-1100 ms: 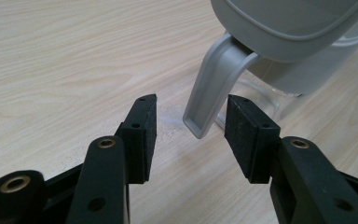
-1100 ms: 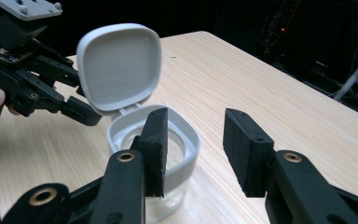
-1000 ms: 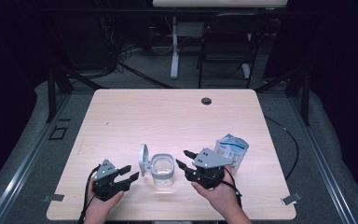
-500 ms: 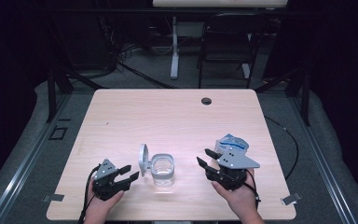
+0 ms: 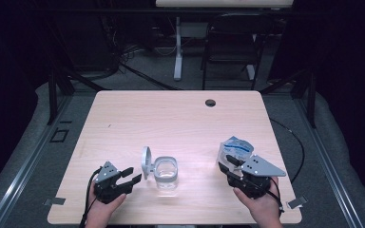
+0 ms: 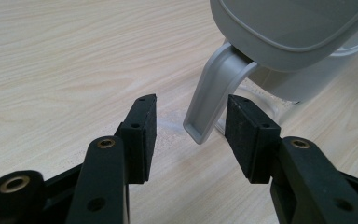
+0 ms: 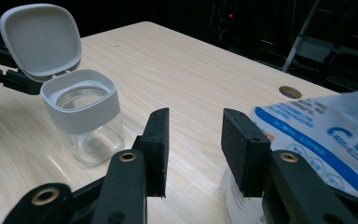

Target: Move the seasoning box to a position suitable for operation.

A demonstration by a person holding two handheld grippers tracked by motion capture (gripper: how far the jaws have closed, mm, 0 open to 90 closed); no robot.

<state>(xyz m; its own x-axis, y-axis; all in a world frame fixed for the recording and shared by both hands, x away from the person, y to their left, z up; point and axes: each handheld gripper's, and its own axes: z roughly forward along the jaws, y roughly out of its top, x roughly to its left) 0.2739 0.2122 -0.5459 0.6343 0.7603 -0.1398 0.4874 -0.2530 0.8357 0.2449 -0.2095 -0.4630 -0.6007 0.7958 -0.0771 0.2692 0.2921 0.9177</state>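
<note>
High view: your left hand-held gripper (image 5: 126, 177) sits released beside the lidded jar (image 5: 165, 173) on the desk (image 5: 180, 123); your right hand-held gripper (image 5: 229, 165), released, nears the blue-white pouch (image 5: 236, 148).

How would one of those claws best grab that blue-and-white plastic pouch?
Probably by the blue-and-white plastic pouch's thin near edge, approached from the person's side: it looks flat and floppy, and the right gripper, open, already sits beside that edge.

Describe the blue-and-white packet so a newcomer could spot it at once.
On the wooden table, look to the near right corner, just ahead of the right tool. There lies the packet, a crinkled white pouch with blue print, unlike the clear jar nearer the middle.
</note>
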